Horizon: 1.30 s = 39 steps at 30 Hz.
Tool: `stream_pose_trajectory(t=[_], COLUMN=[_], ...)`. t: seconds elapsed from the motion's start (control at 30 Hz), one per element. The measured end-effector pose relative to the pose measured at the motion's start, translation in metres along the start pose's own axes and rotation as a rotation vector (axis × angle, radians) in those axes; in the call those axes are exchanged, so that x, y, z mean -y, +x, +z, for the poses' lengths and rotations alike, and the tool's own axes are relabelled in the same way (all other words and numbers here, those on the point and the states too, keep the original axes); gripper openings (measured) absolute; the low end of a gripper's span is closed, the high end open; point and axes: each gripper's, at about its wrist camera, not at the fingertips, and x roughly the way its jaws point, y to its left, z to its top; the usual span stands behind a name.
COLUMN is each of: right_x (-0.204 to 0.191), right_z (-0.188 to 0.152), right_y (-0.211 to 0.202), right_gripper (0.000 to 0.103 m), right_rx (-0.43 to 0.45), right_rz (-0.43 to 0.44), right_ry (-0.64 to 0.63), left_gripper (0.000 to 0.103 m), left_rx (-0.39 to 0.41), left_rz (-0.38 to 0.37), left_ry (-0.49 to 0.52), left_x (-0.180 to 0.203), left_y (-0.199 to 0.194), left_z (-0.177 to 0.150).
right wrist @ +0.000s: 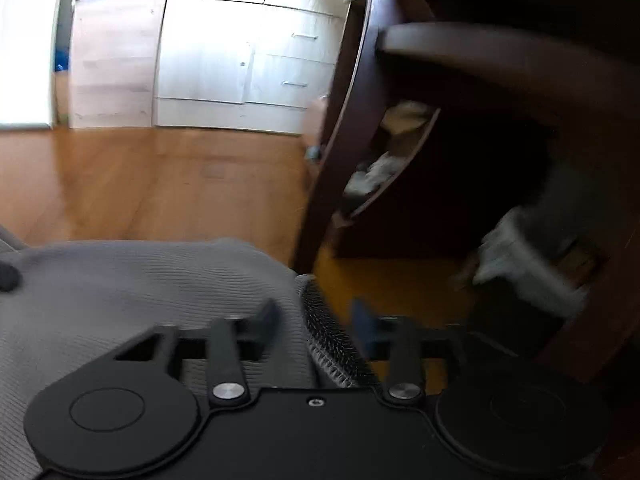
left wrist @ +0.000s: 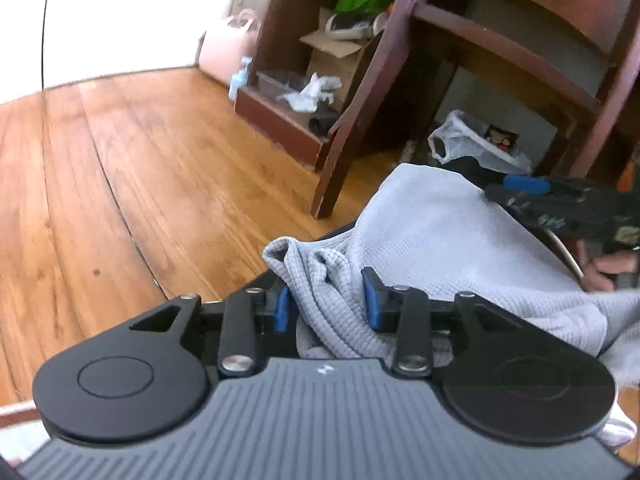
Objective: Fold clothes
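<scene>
Sagging grey ribbed-knit garment (left wrist: 432, 232), bunched

The wooden floor (left wrist: 120, 168) carries a dark chair (left wrist: 360, 120), with a white plastic bag (left wrist: 460, 140) just behind its leg.

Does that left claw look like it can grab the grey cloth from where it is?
Probably yes. The grey cloth already bunches up between the left claw's blue pads, with nothing in between. Whether the pads actually pinch it is unclear.
</scene>
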Motion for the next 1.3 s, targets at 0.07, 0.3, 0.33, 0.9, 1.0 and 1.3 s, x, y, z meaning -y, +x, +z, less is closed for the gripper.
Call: stream_pose_trajectory(t=[0.07, 0.3, 0.33, 0.9, 1.0, 1.3], right_x=[-0.001, -0.032, -0.042, -0.16, -0.16, -0.073], right_z=[0.005, -0.037, -0.044, -0.076, -0.082, -0.109], right_y=[-0.026, -0.139, -0.14, -0.127, -0.137, -0.15], right_gripper=[0.051, 0.067, 0.067, 0.064, 0.064, 0.063], right_rx=[0.064, 0.212, 0.192, 0.163, 0.204, 0.24], right_rz=[0.031, 0.167, 0.207, 0.181, 0.147, 0.095], right_ry=[0.086, 0.223, 0.235, 0.101, 0.157, 0.519], left_gripper=[0.04, 0.039, 0.039, 0.059, 0.051, 0.043], left_rx=[-0.002, -0.019, -0.019, 0.079, 0.006, 0.046], left_rz=[-0.019, -0.065, -0.077, -0.097, -0.128, -0.061], left_ry=[0.026, 0.016, 0.0, 0.119, 0.136, 0.196], left_x=[-0.001, -0.012, -0.015, 0.013, 0.027, 0.018], left_y=[-0.004, 0.005, 0.006, -0.054, -0.031, -0.022], left_z=[0.004, 0.005, 0.003, 0.009, 0.004, -0.036])
